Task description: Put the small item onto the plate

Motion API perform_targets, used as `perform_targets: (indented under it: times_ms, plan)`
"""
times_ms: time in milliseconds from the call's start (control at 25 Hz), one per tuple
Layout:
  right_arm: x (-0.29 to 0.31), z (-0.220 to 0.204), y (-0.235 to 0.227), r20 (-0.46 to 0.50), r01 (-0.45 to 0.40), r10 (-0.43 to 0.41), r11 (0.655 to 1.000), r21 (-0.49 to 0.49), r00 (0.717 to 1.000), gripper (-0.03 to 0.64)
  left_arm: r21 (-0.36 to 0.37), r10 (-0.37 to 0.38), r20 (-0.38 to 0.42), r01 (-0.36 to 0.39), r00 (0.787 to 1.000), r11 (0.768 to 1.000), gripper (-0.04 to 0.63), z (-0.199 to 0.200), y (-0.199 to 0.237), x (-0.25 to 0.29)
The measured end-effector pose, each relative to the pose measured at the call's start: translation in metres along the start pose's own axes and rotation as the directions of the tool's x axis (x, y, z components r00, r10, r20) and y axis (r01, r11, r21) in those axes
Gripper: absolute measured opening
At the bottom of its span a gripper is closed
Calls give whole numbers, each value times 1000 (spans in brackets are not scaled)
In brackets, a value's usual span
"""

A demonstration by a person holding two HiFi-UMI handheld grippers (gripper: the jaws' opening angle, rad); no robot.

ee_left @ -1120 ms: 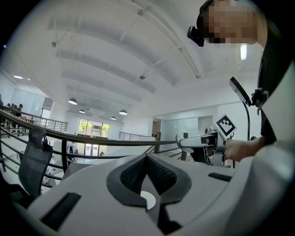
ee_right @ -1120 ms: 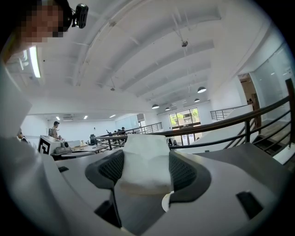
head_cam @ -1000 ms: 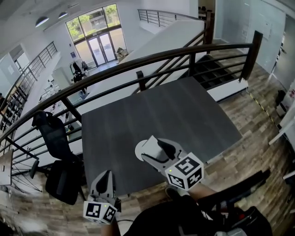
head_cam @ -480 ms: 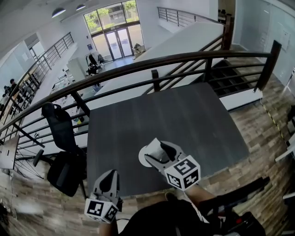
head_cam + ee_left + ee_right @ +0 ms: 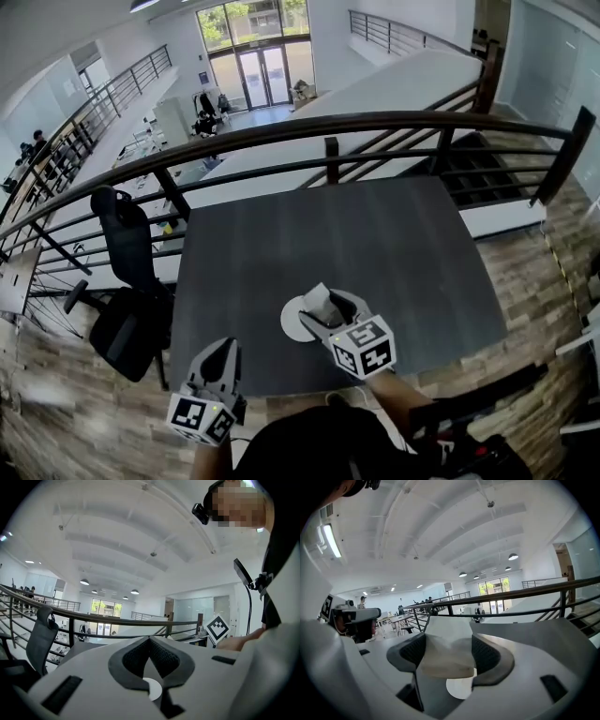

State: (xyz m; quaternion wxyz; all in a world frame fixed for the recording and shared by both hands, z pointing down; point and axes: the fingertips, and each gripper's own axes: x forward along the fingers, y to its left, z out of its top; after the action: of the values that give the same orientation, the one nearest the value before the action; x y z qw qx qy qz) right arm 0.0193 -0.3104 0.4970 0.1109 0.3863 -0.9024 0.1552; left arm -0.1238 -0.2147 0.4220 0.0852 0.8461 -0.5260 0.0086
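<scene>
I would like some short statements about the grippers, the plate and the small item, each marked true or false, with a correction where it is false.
1. The right gripper holds the small white item between its jaws. True.
2. The white plate lies on the wooden floor. False: it lies on the dark table.
3. The left gripper grips the plate. False: nothing is between its jaws, and it is apart from the plate, by the table's near edge.
4. A black office chair stands to the left of the table. True.
5. The small white item lies free on the plate. False: it is in the right gripper's jaws.
</scene>
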Motion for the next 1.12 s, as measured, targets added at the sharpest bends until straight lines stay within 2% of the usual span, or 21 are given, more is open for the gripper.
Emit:
perform_targets:
  times_ms: [240,400,560,880,1000,1120]
  plan:
    - [28,-24,-10,-65,-9,8,1000,-14,998,310,15,26,0,-26,1000,1000,-6,-3,4,3]
    - [48,-62,-18,-153,-7,3,1000,-24,988,310,21,47,-13,-46,999,999,-6,-8,8,0]
    - [69,-102,-34,-239,18,-25,999,-35,971,310,14,67,-24,-67,997,998,-6,-10,14,-1]
    - [97,-156,-46,-351,41,-33,999,16,936,310,13,122,-68,-122,990,992,-6,-21,29,-7]
    - [108,-173,-47,-385,32,-26,999,9,922,310,12,129,-87,-129,988,992,-6,-24,29,-9]
    - [119,-191,-43,-443,7,-3,1000,8,897,310,13,141,-101,-140,985,990,-6,-27,30,-12]
